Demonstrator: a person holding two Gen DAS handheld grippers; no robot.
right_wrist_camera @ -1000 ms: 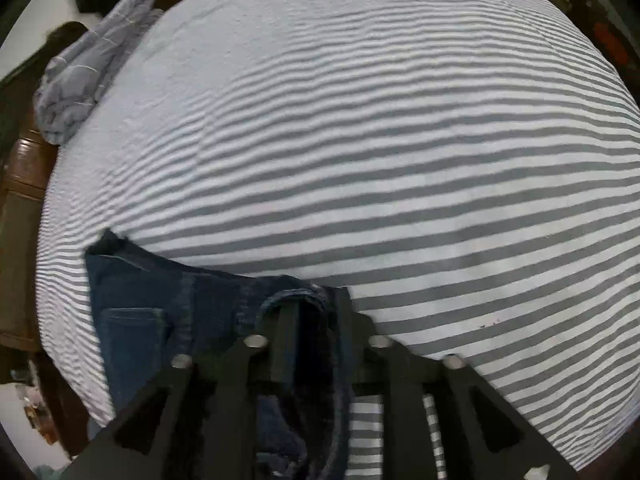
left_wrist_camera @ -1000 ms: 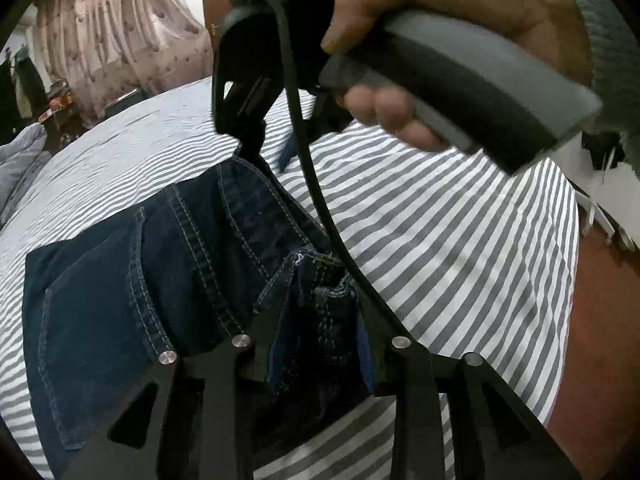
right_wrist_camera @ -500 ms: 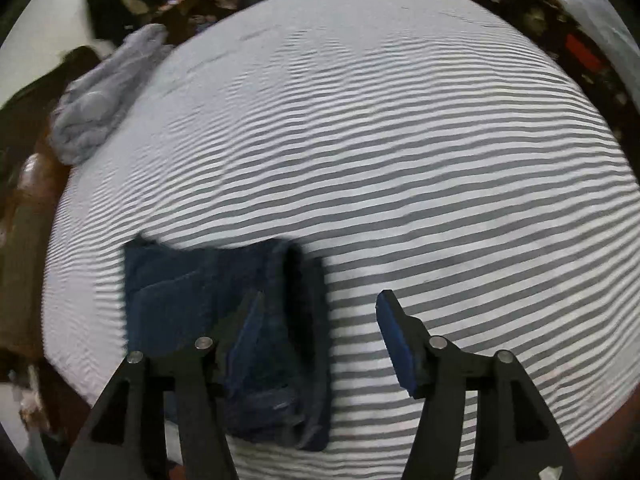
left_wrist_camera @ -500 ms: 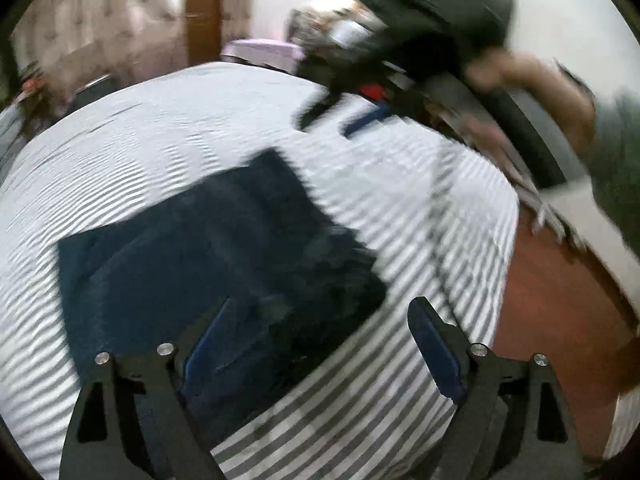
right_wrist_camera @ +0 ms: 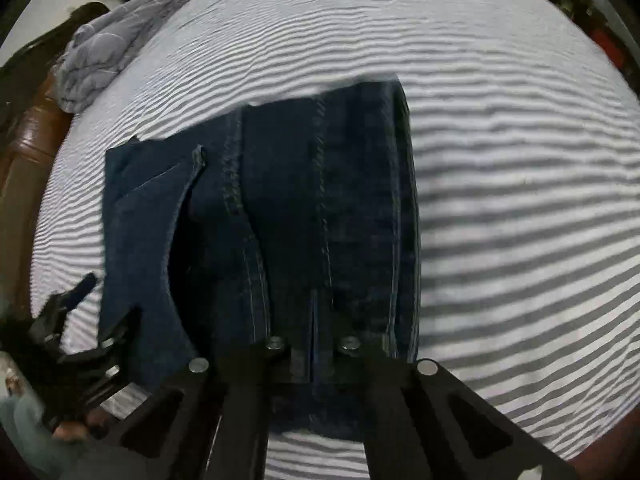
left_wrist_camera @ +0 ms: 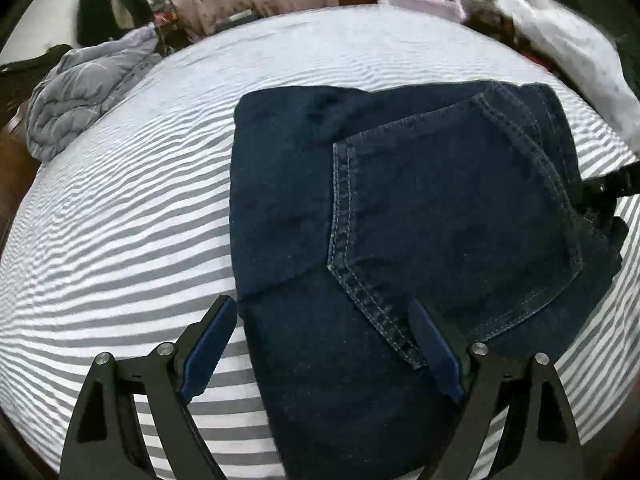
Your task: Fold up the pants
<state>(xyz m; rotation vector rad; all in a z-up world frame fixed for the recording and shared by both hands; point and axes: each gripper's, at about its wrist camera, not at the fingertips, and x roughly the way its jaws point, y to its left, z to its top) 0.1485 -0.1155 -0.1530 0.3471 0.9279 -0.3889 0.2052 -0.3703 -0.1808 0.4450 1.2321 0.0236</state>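
The dark blue jeans (left_wrist_camera: pixel 400 220) lie folded into a compact stack on the grey-and-white striped bed (left_wrist_camera: pixel 120 220), back pocket facing up. My left gripper (left_wrist_camera: pixel 324 344) is open, its blue-padded fingers (left_wrist_camera: pixel 208 344) spread low over the near edge of the stack. In the right wrist view the jeans (right_wrist_camera: pixel 280 220) fill the middle, and my right gripper (right_wrist_camera: pixel 312 356) is shut on the near edge of the jeans. The right gripper also shows at the right edge of the left wrist view (left_wrist_camera: pixel 612 192).
A crumpled grey quilt (left_wrist_camera: pixel 84 92) lies at the far left corner of the bed, also in the right wrist view (right_wrist_camera: pixel 108 44). A white garment (left_wrist_camera: pixel 568 44) lies at the far right. Curtains and dark clothes hang behind. A brown bed frame (right_wrist_camera: pixel 24 168) borders the left side.
Both grippers opened and let go of the jeans half a second ago. Now the left hovers open over the stack, and the right has closed again on its near edge.
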